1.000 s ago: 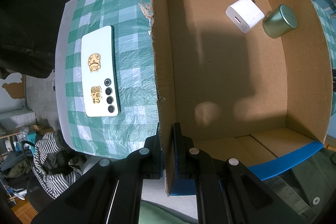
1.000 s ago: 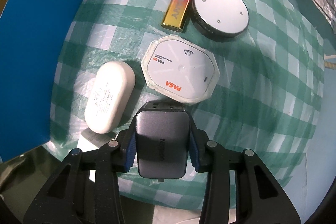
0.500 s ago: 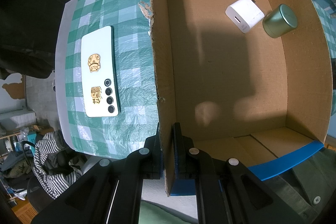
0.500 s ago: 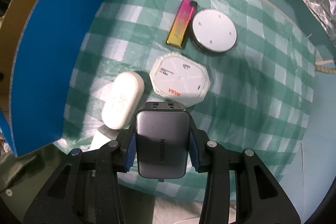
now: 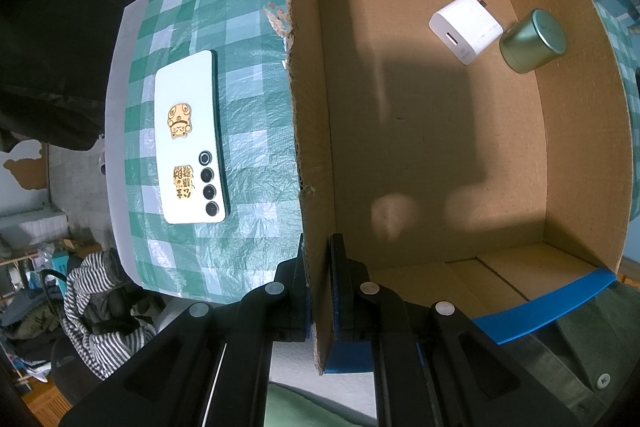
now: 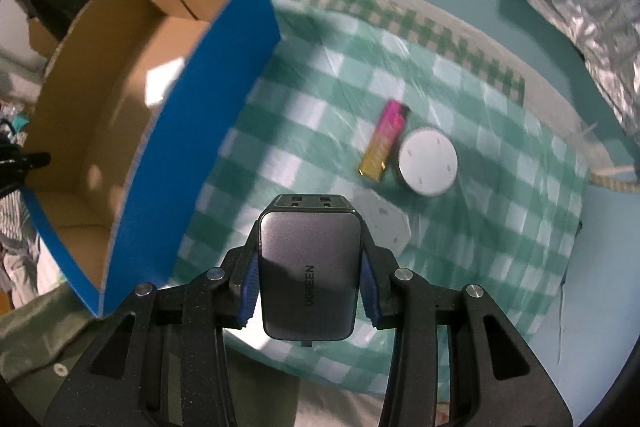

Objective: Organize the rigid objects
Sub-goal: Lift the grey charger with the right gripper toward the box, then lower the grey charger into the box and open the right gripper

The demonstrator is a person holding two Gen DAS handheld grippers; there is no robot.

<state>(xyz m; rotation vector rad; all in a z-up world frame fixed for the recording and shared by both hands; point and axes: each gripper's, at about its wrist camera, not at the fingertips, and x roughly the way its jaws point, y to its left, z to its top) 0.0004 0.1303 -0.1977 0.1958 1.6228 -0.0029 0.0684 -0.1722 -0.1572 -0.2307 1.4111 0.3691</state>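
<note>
Right gripper clamps the grey UGREEN charger; cardboard box lies at 10 o'clock. Left gripper pinches the box wall. Risk: charger striking the blue rim, causing slippage.

The left gripper fingers are pinched nearly together, the right gripper fingers (blue-padded) clamped.

The right gripper now sits higher and farther back from the surface, carrying the grey charger up with it. The cardboard box now shows its open inside, and the white oval case has dropped out of sight.
</note>
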